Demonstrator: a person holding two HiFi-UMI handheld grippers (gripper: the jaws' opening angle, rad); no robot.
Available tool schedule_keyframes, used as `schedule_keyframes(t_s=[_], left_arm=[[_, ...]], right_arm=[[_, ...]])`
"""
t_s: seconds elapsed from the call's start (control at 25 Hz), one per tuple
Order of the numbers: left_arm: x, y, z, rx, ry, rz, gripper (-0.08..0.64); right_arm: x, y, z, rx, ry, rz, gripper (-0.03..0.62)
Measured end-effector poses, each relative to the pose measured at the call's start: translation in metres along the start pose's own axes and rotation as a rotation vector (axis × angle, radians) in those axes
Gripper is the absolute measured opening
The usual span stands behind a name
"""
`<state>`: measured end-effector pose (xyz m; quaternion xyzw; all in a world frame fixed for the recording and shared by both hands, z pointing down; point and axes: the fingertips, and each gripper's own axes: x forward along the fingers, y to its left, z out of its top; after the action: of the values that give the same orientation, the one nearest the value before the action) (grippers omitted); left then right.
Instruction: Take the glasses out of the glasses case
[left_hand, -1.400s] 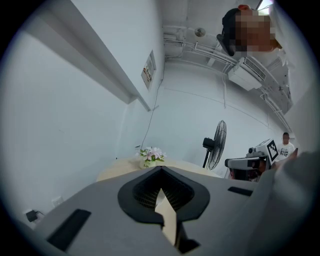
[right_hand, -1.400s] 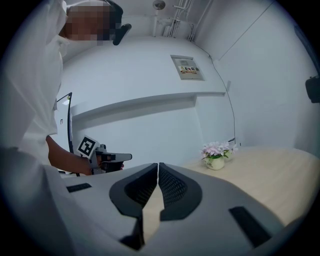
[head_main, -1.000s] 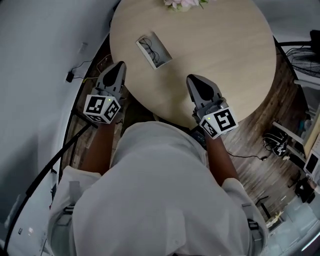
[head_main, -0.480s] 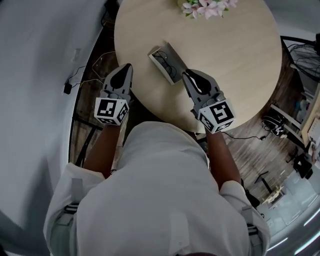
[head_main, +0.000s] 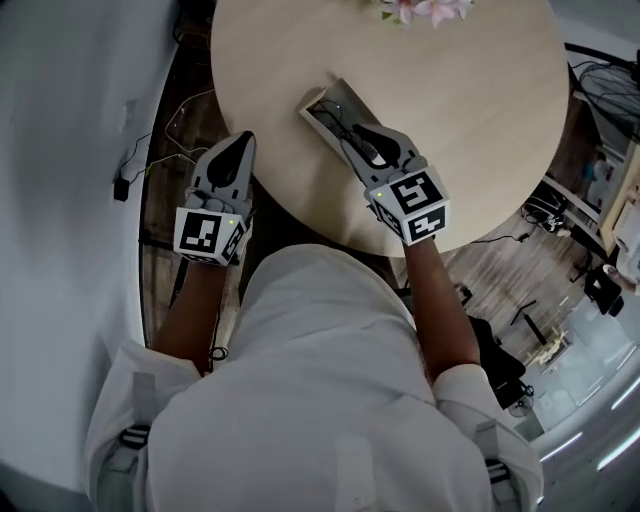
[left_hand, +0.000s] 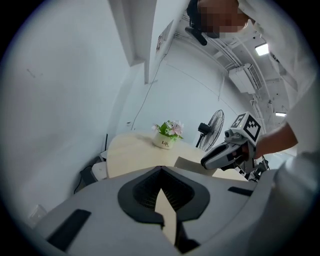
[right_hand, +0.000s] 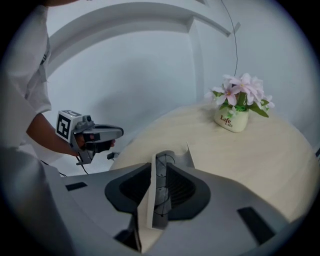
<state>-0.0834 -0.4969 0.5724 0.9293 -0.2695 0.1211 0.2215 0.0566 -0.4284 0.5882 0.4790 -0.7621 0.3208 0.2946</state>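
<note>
The glasses case (head_main: 328, 103) lies open on the round wooden table (head_main: 470, 110), with dark glasses (head_main: 342, 118) inside it. My right gripper (head_main: 362, 132) hovers over the case's near end, jaws drawn together to a narrow slit. In the right gripper view the case (right_hand: 176, 154) and the black frames (right_hand: 161, 192) show through that slit at the right gripper (right_hand: 159, 162). My left gripper (head_main: 241, 141) is shut at the table's left edge, apart from the case. The left gripper (left_hand: 161, 172) points across the table toward the case (left_hand: 187, 163).
A pot of pink flowers (head_main: 420, 8) stands at the table's far side, also in view as the pot (right_hand: 232, 120). A standing fan (left_hand: 212, 125) is beyond the table. Cables (head_main: 160, 140) lie on the floor to the left; more gear sits at right.
My right gripper has moved forward and left until its tip is over the case. The left gripper has drifted only slightly, staying by the table's left edge.
</note>
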Motion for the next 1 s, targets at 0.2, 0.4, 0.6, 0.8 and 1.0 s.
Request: schedule_keyframes(t_s=[0.2,0.4,0.6,0.8,1.0], left_arm=[[-0.002,0.005,-0.018,-0.036,0.025,-0.021,0.009],[-0.003,0.008,-0.031,-0.077,0.028,-0.021,0.009],[-0.001,0.009,-0.042,-0.110,0.032,-0.029,0.009],[0.005,0.014,-0.042,-0.114,0.022,-0.036,0.009],[0.004,0.023,-0.041,-0.125,0.009,-0.017,0.009]], right_arm=[[0.020,-0.006,-0.016,0.007,0.113,-0.030,0.095],[0.037,-0.006,-0.027,0.013,0.189,-0.038,0.094],[0.046,-0.012,-0.038,0.020,0.266,-0.046,0.094],[0.050,-0.014,-0.043,0.049,0.318,-0.023,0.089],[0.056,-0.016,-0.047,0.045,0.373,-0.008,0.069]])
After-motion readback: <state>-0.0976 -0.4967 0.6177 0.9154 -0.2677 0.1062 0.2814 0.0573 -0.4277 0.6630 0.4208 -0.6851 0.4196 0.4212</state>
